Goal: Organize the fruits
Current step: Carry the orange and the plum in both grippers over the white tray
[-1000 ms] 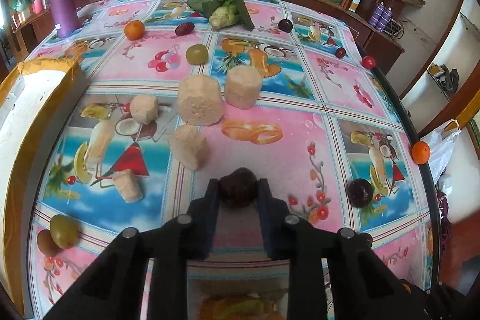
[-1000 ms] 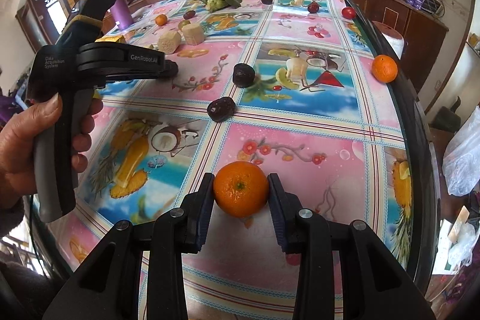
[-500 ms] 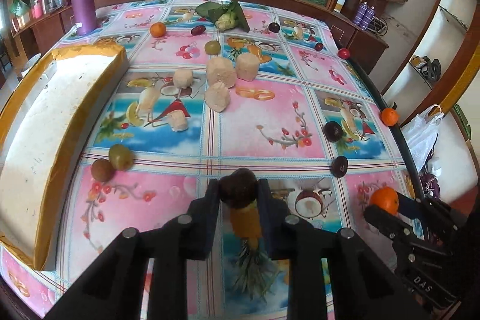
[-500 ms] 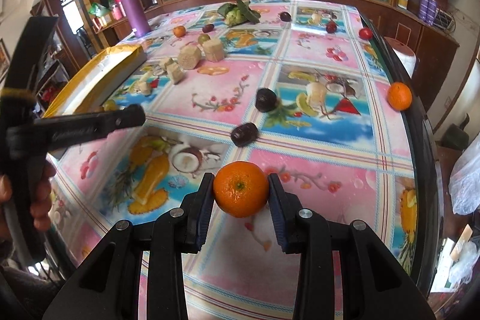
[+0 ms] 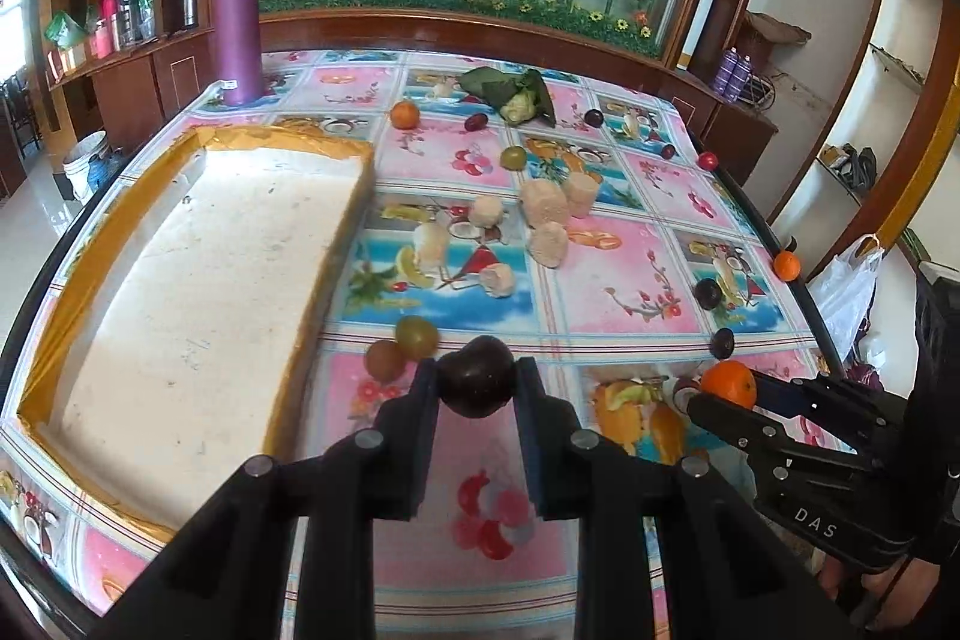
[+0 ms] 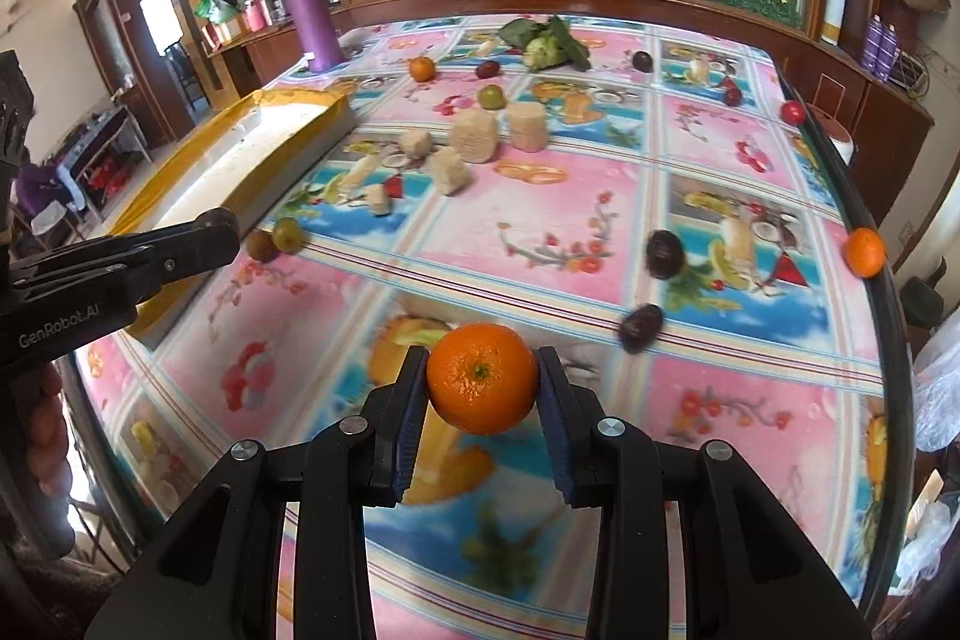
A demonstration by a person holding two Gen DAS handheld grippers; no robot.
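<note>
My left gripper point(image 5: 477, 388) is shut on a dark plum point(image 5: 477, 383), held above the table near its front edge. My right gripper point(image 6: 482, 379) is shut on an orange point(image 6: 482, 377); it also shows at the lower right of the left wrist view, right gripper point(image 5: 714, 391) with the orange point(image 5: 728, 384). A white foam tray point(image 5: 198, 292) with gold taped edges lies to the left of the left gripper. Two greenish fruits point(image 5: 403, 347) rest beside the tray's near corner. The left gripper point(image 6: 216, 235) shows at the left of the right wrist view.
Loose on the patterned tablecloth lie several pale corn-like chunks point(image 5: 543, 203), two dark plums point(image 6: 651, 289), oranges point(image 5: 404, 114) point(image 6: 864, 251), small red fruits point(image 5: 708, 160) and a leafy green vegetable point(image 5: 516, 94). A purple flask point(image 5: 236, 25) stands at the back left. A plastic bag point(image 5: 849, 283) hangs off the right edge.
Both grippers have pulled back toward the table's near side and risen, each still gripping its fruit. The foam tray has come fully into the left wrist view.
</note>
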